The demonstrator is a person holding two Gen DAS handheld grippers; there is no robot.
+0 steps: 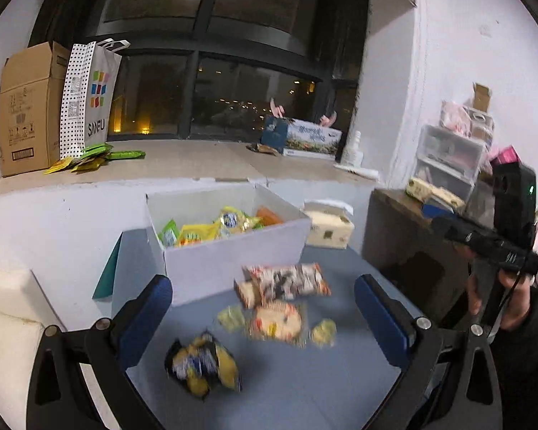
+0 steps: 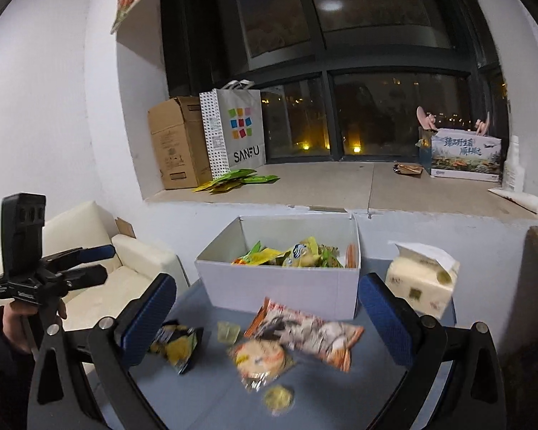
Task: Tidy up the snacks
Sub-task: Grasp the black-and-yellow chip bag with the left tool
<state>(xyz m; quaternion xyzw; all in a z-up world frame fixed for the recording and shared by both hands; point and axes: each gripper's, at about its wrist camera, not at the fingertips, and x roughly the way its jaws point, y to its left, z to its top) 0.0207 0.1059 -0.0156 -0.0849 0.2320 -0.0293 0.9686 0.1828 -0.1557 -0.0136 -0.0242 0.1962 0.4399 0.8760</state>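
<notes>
Because both hands carry nothing, the left gripper (image 1: 263, 317) and right gripper (image 2: 267, 317) hang spread wide above loose snack packets (image 2: 306, 333). Judging by its contents, the white box (image 2: 279, 288) just behind collects them.

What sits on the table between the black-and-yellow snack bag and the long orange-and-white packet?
In the right wrist view, a small pale-yellow wrapped snack lies between the black-and-yellow snack bag and the long orange-and-white packet, on the grey table.
</notes>
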